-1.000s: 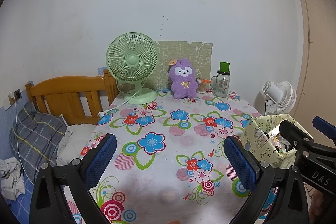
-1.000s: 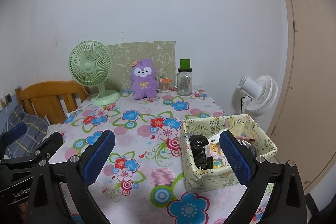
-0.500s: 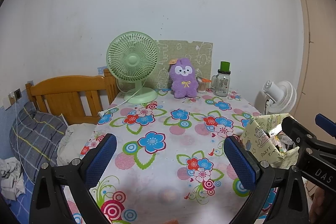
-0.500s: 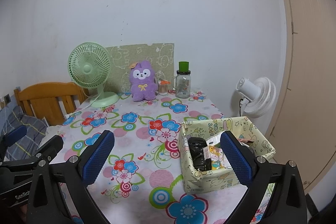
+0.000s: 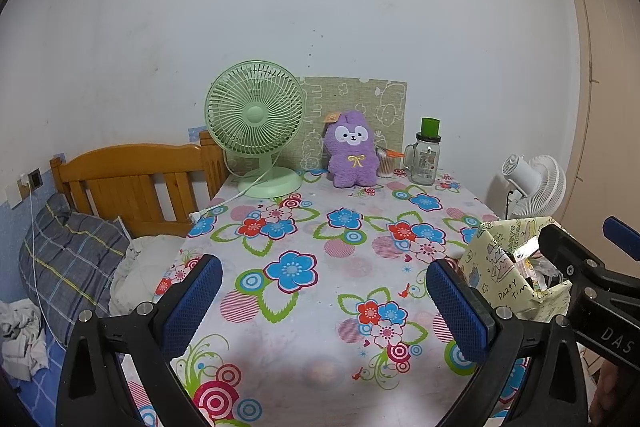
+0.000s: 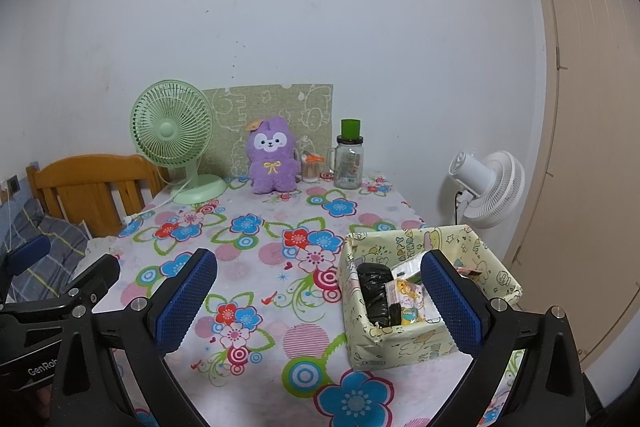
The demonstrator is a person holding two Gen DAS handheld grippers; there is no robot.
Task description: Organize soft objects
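Flowered tablecloth [image 5: 320, 307] covers a table set against a white wall, seen from the near edge by both wrist cameras. Left gripper [image 5: 324, 301] hovers above the near-left part of the cloth with its blue-padded jaws spread wide and nothing between them; right gripper [image 6: 319, 297] hovers above the near-right part, jaws likewise spread wide and empty, its right finger [image 6: 450, 301] overlapping the view of the yellow cartoon-print box [image 6: 400, 351]. This box stands near the table's right edge, well toward the near corner, and holds a black bundle [image 6: 374, 293] beside several colourful packets [image 6: 408, 301]; the left wrist view shows only its outer left wall [image 5: 500, 267], partly behind the other gripper's black frame. Purple plush toy [image 5: 353, 154] sits upright at the far edge of the table, about midway along it, leaning against a green patterned board [image 5: 360, 103] propped on the wall, well apart from both grippers and from the box. Green desk fan [image 5: 256, 123] stands at the far-left corner, its white cord [image 5: 224, 203] trailing over the left edge. Just right of the plush stands a small container of cotton swabs [image 6: 311, 169], and right of that a glass jar with a green lid [image 5: 427, 157]. White floor fan [image 6: 486, 187] stands beyond the table's right edge, before a beige door [image 6: 592, 147]. Wooden headboard [image 5: 132, 183] and plaid pillow [image 5: 72, 259] lie beyond the left edge.
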